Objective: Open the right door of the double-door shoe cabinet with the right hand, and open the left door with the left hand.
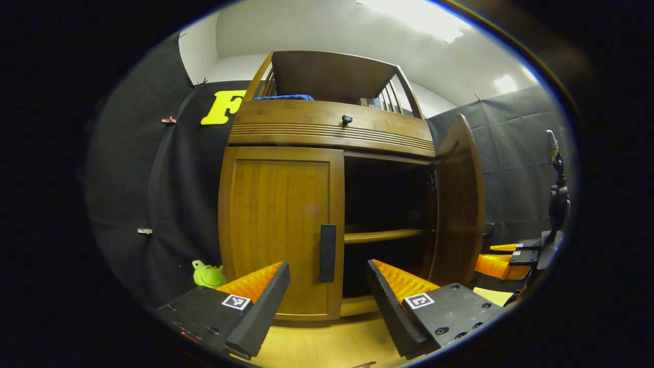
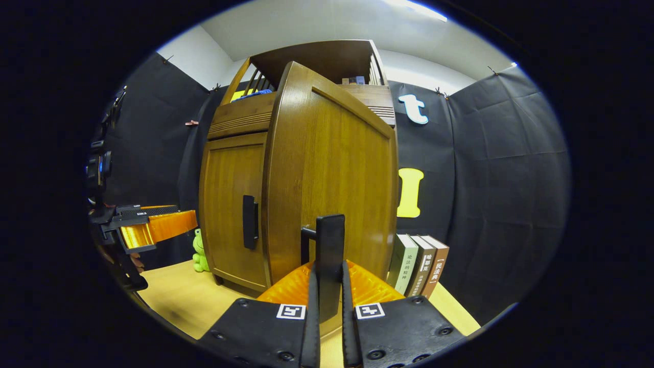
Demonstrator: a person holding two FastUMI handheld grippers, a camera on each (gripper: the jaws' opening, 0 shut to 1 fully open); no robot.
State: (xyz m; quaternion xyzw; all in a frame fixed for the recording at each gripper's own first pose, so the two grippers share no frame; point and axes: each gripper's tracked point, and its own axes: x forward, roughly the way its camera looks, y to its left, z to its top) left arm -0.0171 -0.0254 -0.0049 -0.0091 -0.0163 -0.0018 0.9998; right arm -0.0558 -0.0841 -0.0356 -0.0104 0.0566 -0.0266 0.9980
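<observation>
Left gripper view, nearest first: your left gripper (image 1: 327, 296) hangs with its fingers spread wide and nothing between them, low over the pale wooden floor (image 1: 332, 347) and aimed at the shoe cabinet (image 1: 332, 128). Just beyond the fingertips the left door (image 1: 278, 230) sits closed, its dark vertical handle (image 1: 327, 253) untouched at the door's inner edge. Beside it the right door (image 1: 460, 204) is swung outward, baring a dark interior crossed by one shelf (image 1: 383, 235). To the left, a green frog toy (image 1: 208, 275) sits against the cabinet's base by the black cloth wall. Higher up, a small dark knob (image 1: 347, 119) marks the drawer front, and a blue cloth (image 1: 283, 97) lies on the railed top. At the far right edge your right gripper (image 1: 503, 258) shows beyond the open door. Right gripper view: your right gripper (image 2: 327, 299) is clamped on the right door's handle (image 2: 329, 245), both fingers pressing its sides, with the open door panel (image 2: 332, 179) standing directly ahead. Three books (image 2: 421, 263) stand upright to the right of it. Farther left, the closed left door (image 2: 230, 204) and the frog (image 2: 199, 255) sit behind your other gripper (image 2: 153, 227), held apart from the cabinet.
</observation>
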